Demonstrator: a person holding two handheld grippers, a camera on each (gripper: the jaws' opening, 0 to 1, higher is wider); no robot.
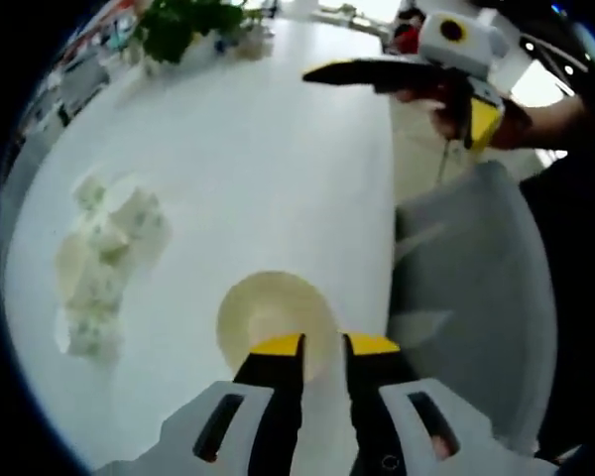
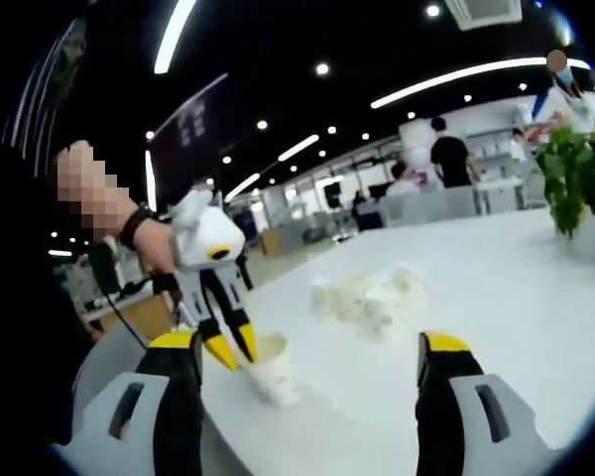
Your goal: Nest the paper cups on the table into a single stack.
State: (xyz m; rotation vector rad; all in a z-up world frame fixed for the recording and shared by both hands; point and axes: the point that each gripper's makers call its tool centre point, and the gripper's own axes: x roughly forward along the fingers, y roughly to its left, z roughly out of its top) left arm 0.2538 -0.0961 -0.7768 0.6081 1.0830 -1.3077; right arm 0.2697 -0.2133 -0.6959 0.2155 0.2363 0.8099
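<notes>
Paper cup (image 1: 273, 317): upright on the white counter (image 1: 248, 169) near its edge, rim pinched between the left gripper (image 1: 322, 345) fingers. Loose heap of paper cups (image 1: 104, 263): lying left of it, apart. Right gripper (image 2: 317, 347): fingers spread wide, holding nothing. Potted plant (image 2: 580, 178): at far end.

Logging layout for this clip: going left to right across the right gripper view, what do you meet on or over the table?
Left gripper → paper cup it holds → pile of loose cups → potted plant.
</notes>
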